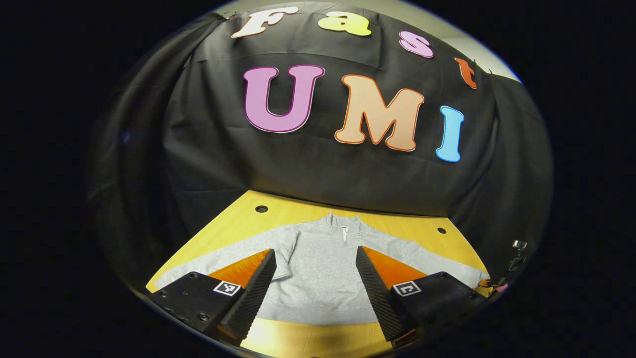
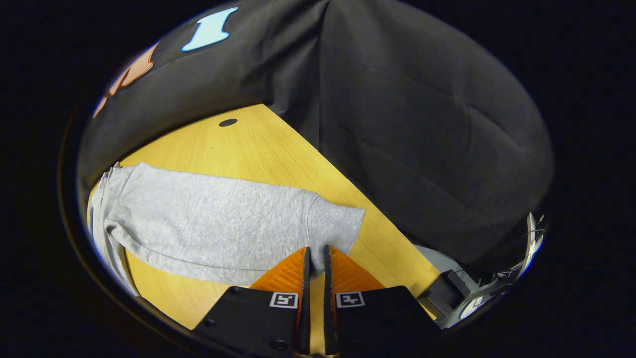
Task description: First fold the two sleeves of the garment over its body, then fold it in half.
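Right gripper view is showing the right gripper (image 2: 316, 256) with its fingers drawn almost together, just a thin slit between them, reaching the near edge of a sleeve (image 2: 223, 219) at its cuff (image 2: 335, 226). Whether cloth is actually being pinched in that slit I cannot tell; the fingertips are lying against the hem of the cuff, but no fabric is visibly passing between them.

That sleeve is lying flat on the wooden table (image 2: 258, 144), its long axis running away from the fingertips to the left and slightly up in this view, toward the body of the sweatshirt (image 1: 323, 268). The cuff end is the part nearest this gripper, so the fold looks set to go along the sleeve's length, carrying the cuff back over the body.

In the left gripper view, the left gripper (image 1: 315, 261) is hanging with its fingers spread wide apart and nothing between them, facing the sweatshirt square on. The garment is lying spread out, collar away from the camera, hem toward it, both sleeves stretched out sideways along the table. Neither sleeve is folded yet, so the task is at its first step.

By my judgement the right hand is the nearer one to its sleeve, while the left is waiting above the middle of the garment, well apart from either cuff.
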### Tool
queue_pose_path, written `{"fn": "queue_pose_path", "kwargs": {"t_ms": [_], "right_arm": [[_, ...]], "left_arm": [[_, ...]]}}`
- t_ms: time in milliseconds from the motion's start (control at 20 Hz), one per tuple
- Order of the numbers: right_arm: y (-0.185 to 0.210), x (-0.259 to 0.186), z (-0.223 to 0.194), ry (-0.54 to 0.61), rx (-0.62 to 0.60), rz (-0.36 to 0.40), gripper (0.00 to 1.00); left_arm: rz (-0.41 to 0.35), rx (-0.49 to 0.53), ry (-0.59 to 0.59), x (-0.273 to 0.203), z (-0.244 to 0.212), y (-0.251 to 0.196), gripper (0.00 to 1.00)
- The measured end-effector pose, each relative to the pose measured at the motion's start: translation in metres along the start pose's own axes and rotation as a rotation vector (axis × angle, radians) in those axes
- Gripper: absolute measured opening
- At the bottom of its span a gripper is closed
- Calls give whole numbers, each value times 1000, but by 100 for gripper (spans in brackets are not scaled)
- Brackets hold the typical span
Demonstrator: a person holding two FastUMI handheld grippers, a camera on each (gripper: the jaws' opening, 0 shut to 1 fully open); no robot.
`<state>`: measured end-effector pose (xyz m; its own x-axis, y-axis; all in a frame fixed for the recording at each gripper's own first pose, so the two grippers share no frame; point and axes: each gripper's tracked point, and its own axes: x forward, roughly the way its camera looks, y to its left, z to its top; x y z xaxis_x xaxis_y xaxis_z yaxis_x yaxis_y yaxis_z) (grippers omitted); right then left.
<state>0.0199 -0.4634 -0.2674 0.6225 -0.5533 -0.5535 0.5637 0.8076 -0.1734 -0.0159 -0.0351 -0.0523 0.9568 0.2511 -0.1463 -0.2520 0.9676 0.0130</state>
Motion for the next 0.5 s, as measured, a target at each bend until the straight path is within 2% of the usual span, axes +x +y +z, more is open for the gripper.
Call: {"fn": "queue_pose_path", "kwargs": {"t_ms": [50, 250, 300, 500], "right_arm": [[3, -2, -1, 4, 7, 7, 9], [1, -3, -1, 5, 40, 1, 7], [3, -4, -1, 3, 39, -10, 2], [11, -14, 1, -5, 28, -14, 4]], "left_arm": [[6, -3, 4, -2, -2, 2, 95], [18, -8, 4, -7, -3, 8, 95], [20, -11, 3, -8, -4, 10, 94], [21, -1, 1, -7, -1, 18, 94]]}}
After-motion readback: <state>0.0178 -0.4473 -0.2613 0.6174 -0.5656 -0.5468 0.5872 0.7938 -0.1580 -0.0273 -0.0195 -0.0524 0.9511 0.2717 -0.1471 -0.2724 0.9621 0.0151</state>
